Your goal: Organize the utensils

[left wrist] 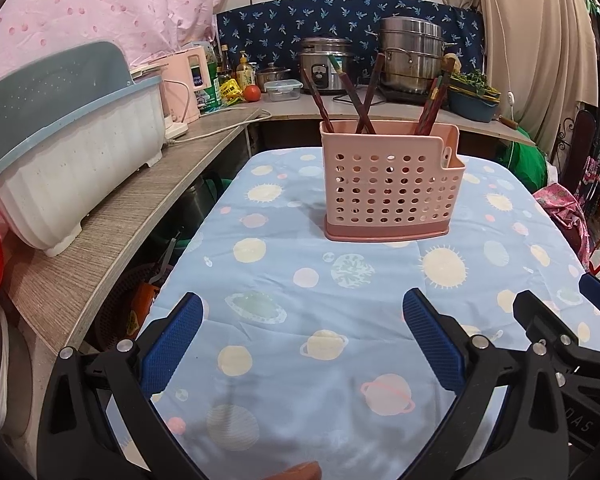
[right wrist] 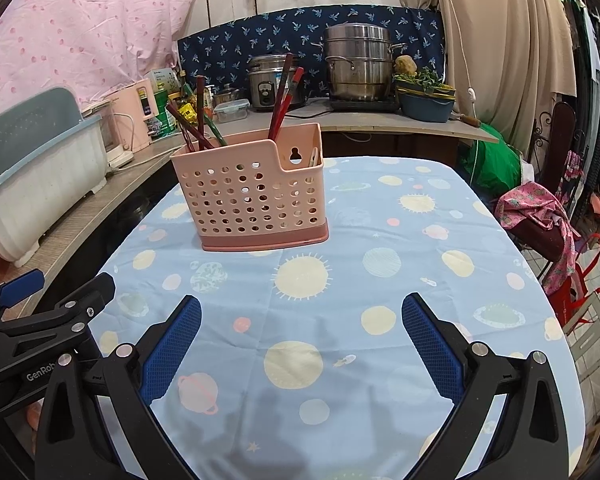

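The left gripper (left wrist: 302,344) hangs low over the table (left wrist: 284,360), its blue pads (left wrist: 172,344) spread wide with nothing between them; the right gripper (right wrist: 300,344) does the same beside it, jaws equally wide and empty; in the left view the right gripper's black frame shows at 4 o'clock, and in the right view the left one shows at 8 o'clock.

The pink holder (left wrist: 392,184) stands upright on the blue planet-print cloth, at 12 o'clock from the left gripper and at about 11 o'clock from the right, well apart from both; it has a perforated wall, a darker base and a small side pocket with a keyhole slot; dark red chopsticks (left wrist: 358,98) lean out of its main compartment, some crossing, others grouped toward the pocket end; a pale item sits in the pocket, too hidden to tell what.

At 9 o'clock a white dish rack (left wrist: 76,160) with a blue lid rests on the counter; at 12 o'clock, beyond the holder, stand a rice cooker (left wrist: 326,66) and a steel steamer (left wrist: 412,56).
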### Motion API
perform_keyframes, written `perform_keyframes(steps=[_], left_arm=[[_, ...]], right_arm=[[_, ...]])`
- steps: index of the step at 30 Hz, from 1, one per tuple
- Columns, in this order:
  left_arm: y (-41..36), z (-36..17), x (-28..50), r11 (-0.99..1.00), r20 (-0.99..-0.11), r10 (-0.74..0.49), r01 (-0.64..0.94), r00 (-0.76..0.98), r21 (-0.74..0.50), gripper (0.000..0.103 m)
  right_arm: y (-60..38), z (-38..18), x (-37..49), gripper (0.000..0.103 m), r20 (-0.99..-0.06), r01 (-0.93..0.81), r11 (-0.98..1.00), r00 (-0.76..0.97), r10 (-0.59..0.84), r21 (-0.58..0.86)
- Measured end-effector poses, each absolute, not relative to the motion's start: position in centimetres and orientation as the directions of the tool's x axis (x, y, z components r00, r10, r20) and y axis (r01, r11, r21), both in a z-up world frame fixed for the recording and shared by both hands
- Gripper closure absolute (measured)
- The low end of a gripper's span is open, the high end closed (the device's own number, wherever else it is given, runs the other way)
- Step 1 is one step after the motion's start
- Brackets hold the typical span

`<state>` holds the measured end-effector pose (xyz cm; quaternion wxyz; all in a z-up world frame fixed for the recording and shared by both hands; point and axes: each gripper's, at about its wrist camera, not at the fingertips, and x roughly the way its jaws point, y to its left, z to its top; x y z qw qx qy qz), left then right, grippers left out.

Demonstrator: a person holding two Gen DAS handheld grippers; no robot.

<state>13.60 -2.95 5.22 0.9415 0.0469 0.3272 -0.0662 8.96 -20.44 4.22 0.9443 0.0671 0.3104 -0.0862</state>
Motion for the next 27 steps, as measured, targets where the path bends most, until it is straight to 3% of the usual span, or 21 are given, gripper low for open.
perform_keyframes(steps=[27], left_arm=[[-3.06, 4.85, 14.15, 0.987, -0.631, -0.084, 0.152, 0.771, 0.054, 0.008]], right_arm=[[-20.67, 4.09, 9.56, 0.006, -0.600, 0.206, 0.977, 0.790, -0.130, 0.059]])
